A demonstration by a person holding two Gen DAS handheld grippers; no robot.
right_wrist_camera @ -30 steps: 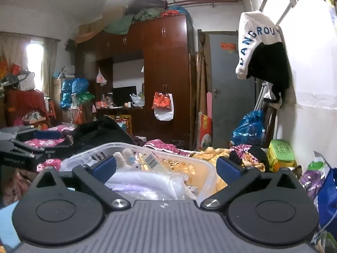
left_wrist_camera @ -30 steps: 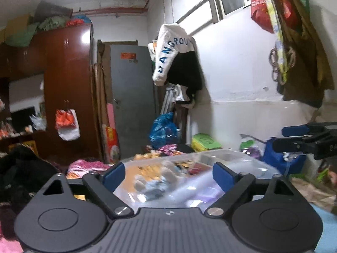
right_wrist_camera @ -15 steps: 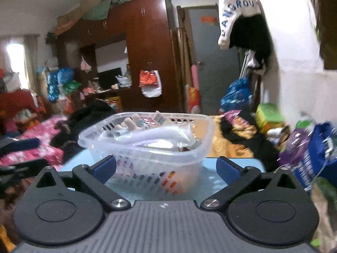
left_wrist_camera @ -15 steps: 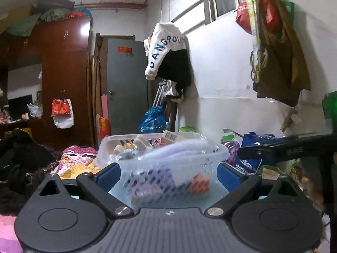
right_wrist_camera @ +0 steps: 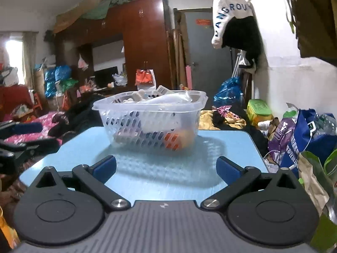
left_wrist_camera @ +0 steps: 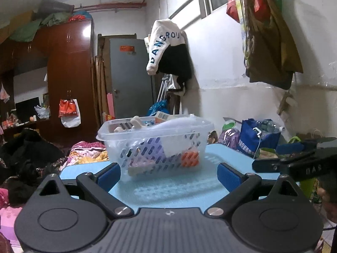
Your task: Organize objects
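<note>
A clear plastic basket (left_wrist_camera: 154, 141) full of small packets and bottles stands on a light blue table (left_wrist_camera: 168, 191). It also shows in the right wrist view (right_wrist_camera: 150, 120), near the far edge of the table (right_wrist_camera: 147, 177). My left gripper (left_wrist_camera: 169, 174) is open and empty, a short way in front of the basket. My right gripper (right_wrist_camera: 166, 167) is open and empty, also in front of the basket. The right gripper shows at the right of the left wrist view (left_wrist_camera: 294, 158); the left gripper shows at the left of the right wrist view (right_wrist_camera: 19, 139).
Bags (right_wrist_camera: 305, 139) crowd the floor right of the table by the white wall. Clothes and bedding (left_wrist_camera: 27, 158) lie left of it. A brown wardrobe (right_wrist_camera: 134, 48) and a grey door (left_wrist_camera: 130, 78) stand at the back.
Both grippers have pulled back and lowered from the basket. It was close between the fingers a second ago; now it stands apart on the table, farther away.
</note>
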